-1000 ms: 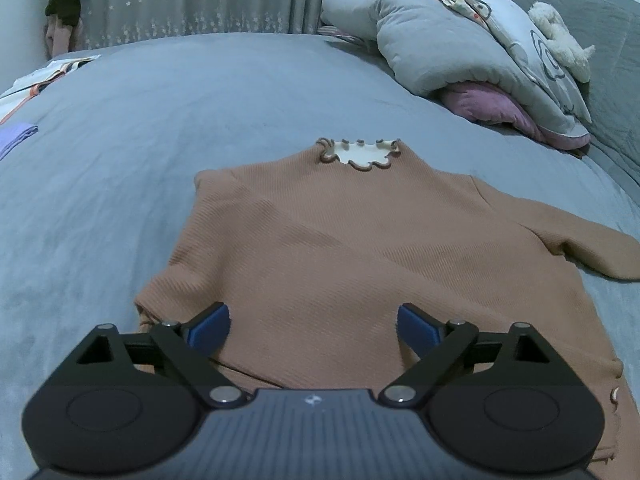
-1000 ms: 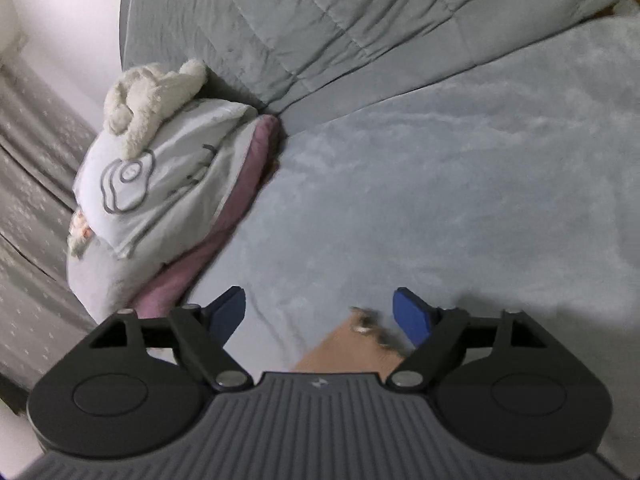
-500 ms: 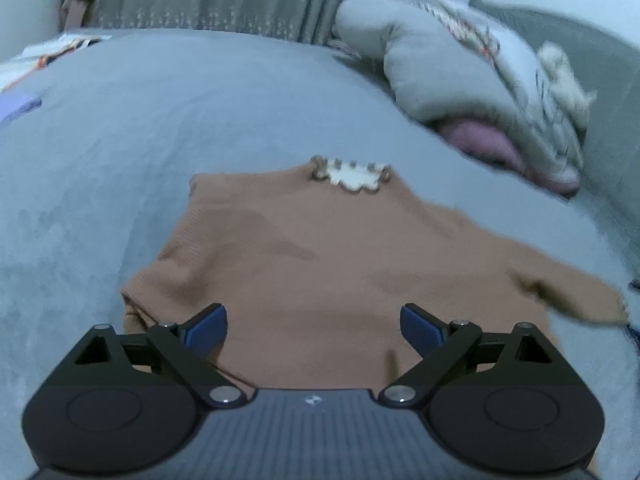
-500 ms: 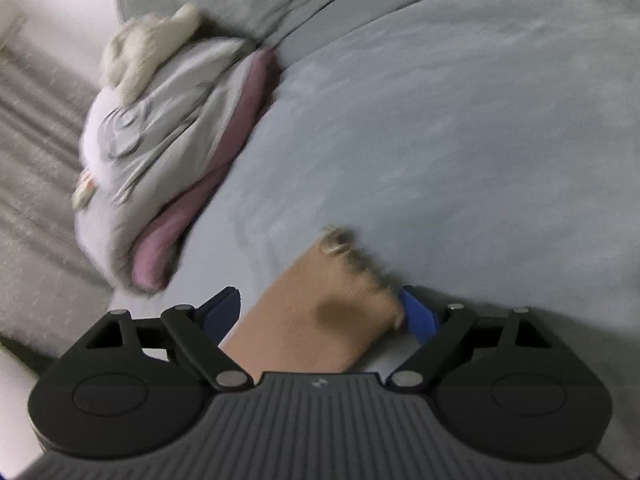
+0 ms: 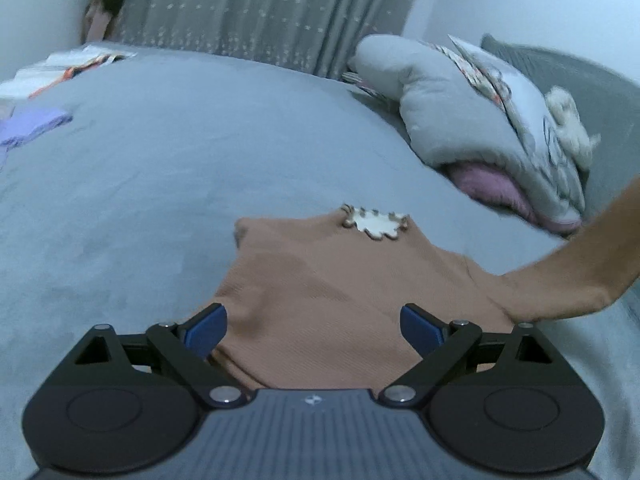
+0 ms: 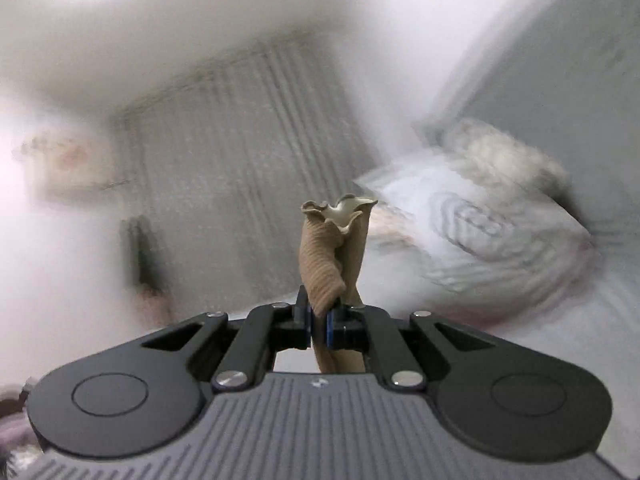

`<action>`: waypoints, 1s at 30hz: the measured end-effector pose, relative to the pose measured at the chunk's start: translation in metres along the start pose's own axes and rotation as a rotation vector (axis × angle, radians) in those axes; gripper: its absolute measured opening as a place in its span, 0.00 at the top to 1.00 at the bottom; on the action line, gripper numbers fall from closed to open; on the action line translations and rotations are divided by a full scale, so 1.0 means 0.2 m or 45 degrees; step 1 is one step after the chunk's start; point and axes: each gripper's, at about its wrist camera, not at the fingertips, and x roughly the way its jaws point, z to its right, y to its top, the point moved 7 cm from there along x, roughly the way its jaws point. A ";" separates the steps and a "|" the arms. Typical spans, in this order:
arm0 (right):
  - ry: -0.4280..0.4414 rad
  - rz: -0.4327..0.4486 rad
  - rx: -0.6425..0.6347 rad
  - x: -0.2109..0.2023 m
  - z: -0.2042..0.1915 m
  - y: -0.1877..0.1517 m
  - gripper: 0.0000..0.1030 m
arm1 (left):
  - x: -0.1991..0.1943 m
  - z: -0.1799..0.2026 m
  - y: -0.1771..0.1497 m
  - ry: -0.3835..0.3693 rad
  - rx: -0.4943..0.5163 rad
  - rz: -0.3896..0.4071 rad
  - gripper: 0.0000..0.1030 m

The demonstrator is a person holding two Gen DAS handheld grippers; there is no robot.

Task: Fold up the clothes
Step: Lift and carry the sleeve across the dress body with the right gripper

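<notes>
Right hand-held gripper (image 6: 319, 326) just closed, pinching brown sweater (image 5: 340, 300) sleeve

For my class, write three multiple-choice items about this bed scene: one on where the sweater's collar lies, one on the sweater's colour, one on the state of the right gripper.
1. Where does the sweater's scalloped collar lie?
A. At the far edge of the sweater, away from the left gripper
B. Between the left gripper's fingers
C. Under the pillows

2. What colour is the sweater?
A. Purple
B. Light brown
C. White

3. What is the right gripper doing?
A. Standing wide open and empty
B. Lying flat on the bed
C. Pinching the sleeve cuff

Key: 1 A, the collar sits beyond the left gripper, whose fingers are open. 2 B, the knit is tan. 3 C, ribbed cuff sticks up from the closed pads.
</notes>
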 end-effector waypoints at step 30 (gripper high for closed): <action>0.714 -0.831 0.020 0.07 -0.88 -0.72 0.22 | -0.19 -0.32 -0.20 -0.227 -0.192 -0.278 0.06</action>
